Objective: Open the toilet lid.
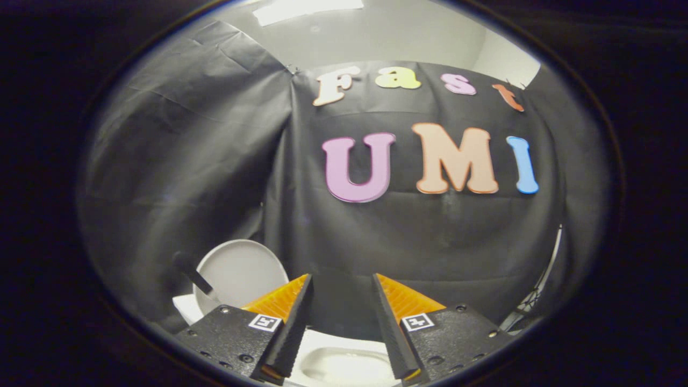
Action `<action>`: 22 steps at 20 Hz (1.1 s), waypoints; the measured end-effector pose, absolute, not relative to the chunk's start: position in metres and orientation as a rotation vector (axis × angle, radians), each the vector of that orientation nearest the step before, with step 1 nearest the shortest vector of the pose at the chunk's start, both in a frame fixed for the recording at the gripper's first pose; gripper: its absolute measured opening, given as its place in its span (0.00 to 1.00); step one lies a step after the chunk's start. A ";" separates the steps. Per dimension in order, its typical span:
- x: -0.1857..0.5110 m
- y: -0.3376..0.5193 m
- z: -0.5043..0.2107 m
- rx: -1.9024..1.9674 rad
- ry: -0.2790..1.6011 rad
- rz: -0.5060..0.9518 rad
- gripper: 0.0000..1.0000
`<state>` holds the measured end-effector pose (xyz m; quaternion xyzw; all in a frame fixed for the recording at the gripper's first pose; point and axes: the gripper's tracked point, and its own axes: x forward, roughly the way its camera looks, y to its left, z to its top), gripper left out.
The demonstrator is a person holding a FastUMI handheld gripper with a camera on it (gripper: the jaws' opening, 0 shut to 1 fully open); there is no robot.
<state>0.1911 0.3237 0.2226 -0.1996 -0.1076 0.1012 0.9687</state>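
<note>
We have the claw spread apart with nothing between its two fingers, which point toward the black cloth wall of the booth. The toilet lid stands raised, just beyond the left finger and leaning back near the cloth, its pale round face turned toward us. A dark bar or handle crosses its left side; we cannot tell what it belongs to. Below and between the fingers we look down on the white toilet, its bowl showing open under the claw. Judging from how things lie, the lifting itself looks done, and we are at the close of the task, with the claw clear of the lid and not touching it. What remains, as we judge it, is to make sure the lid rests steady against what is behind it, then draw the claw back and away without brushing the lid's edge on the left.
</note>
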 end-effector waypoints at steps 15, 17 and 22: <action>0.138 0.122 0.214 -0.160 -0.222 -0.065 0.63; 0.131 0.110 0.211 -0.153 -0.218 -0.082 0.63; 0.114 0.092 0.186 -0.176 -0.170 -0.091 0.62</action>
